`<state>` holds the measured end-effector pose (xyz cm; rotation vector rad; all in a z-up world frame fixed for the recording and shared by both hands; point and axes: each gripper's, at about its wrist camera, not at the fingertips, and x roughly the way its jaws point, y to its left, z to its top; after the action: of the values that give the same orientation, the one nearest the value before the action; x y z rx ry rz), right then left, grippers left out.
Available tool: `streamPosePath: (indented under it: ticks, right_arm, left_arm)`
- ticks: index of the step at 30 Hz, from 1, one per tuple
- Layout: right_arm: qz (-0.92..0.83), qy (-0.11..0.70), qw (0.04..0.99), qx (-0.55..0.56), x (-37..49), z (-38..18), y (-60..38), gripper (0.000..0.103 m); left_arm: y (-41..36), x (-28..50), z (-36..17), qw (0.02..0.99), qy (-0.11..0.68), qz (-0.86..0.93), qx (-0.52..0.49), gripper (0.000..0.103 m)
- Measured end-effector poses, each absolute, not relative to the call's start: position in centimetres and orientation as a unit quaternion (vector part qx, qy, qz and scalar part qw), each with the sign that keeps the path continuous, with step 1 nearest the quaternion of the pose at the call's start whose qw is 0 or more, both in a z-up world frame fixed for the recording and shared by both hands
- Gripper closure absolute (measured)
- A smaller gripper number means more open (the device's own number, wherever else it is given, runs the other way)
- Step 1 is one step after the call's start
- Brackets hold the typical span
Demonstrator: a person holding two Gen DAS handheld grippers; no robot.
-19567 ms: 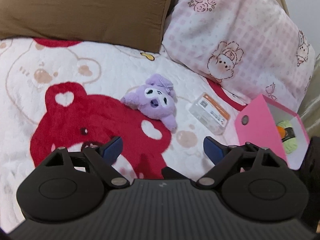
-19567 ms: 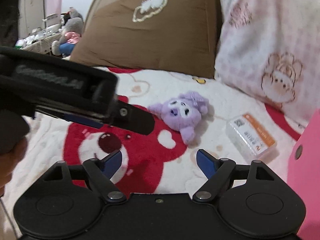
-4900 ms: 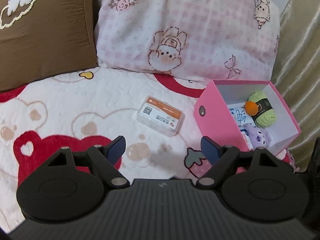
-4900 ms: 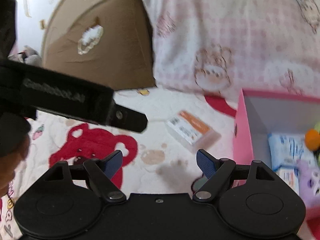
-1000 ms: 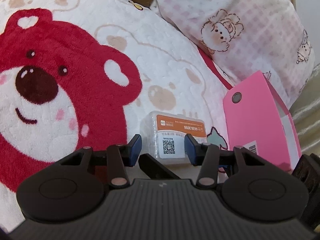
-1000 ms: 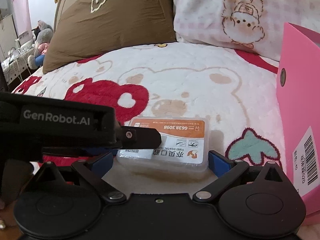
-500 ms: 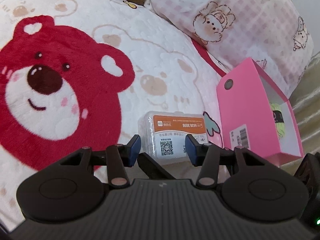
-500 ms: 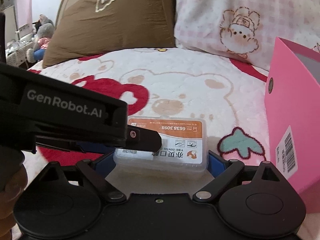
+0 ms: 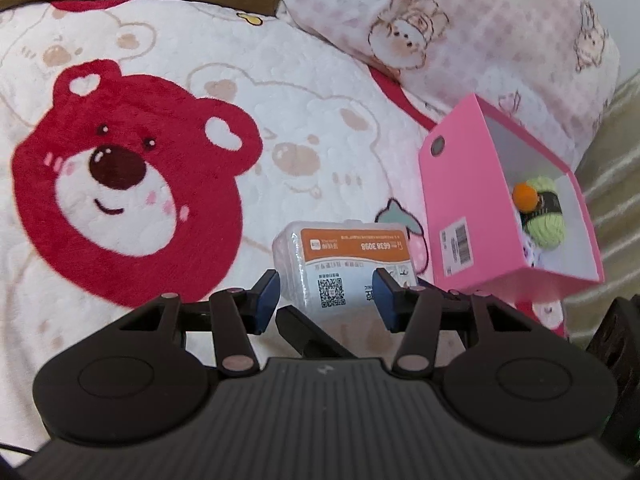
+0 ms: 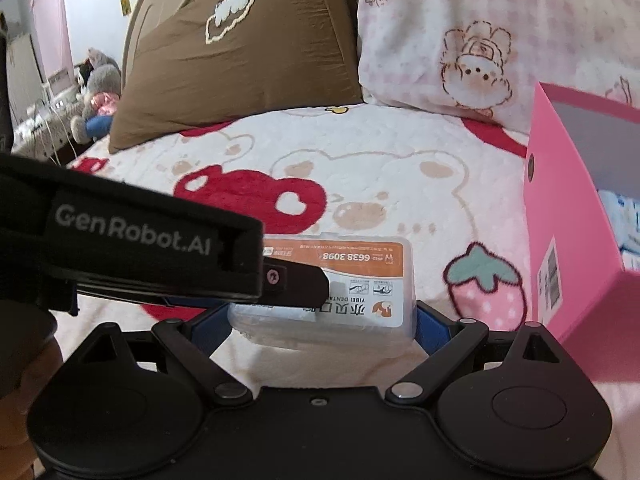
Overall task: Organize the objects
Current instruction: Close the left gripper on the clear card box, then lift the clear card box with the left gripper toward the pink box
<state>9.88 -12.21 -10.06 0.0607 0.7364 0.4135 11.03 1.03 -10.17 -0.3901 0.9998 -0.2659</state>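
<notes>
A clear plastic box with an orange label (image 9: 344,256) (image 10: 340,280) hangs just above the bear blanket. Both grippers hold it. My left gripper (image 9: 326,298) is shut across its short width, pads on both sides. My right gripper (image 10: 322,320) is shut across its long ends. The left gripper's black housing (image 10: 132,236) crosses the right wrist view and covers the box's left part. To the right stands an open pink box (image 9: 460,200) (image 10: 560,220). It holds a green yarn ball (image 9: 546,226) and an orange ball (image 9: 526,196).
A white blanket with a red bear (image 9: 120,200) covers the bed. A brown pillow (image 10: 240,52) and a pink checked pillow (image 9: 460,32) (image 10: 500,28) lie at the back. Blue-white packs (image 10: 622,216) show inside the pink box. A beige curtain (image 9: 612,208) hangs to the right.
Both grippers have risen with the plastic box between them, and the blanket now lies further below. More of the pink box's inside shows in the left wrist view.
</notes>
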Motion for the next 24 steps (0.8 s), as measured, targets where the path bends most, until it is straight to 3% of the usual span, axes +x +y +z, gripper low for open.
streamPosePath:
  ticks: [4,14,24]
  right_arm:
    - [0.213,0.341,0.915,0.026,8.4,-9.1,-12.2,0.007]
    - [0.212,0.349,0.913,0.011,6.5,-5.8,-13.2,0.009]
    - [0.236,0.375,0.896,0.018,4.6,-3.5,-13.8,0.009]
  left_arm:
    - [-0.2,9.8,-8.1,0.855,0.484,-0.131,-0.134,0.054]
    - [0.7,7.1,-6.9,0.845,0.476,-0.141,-0.200,0.054]
    - [0.8,5.4,-3.6,0.856,0.463,-0.143,-0.178,0.055]
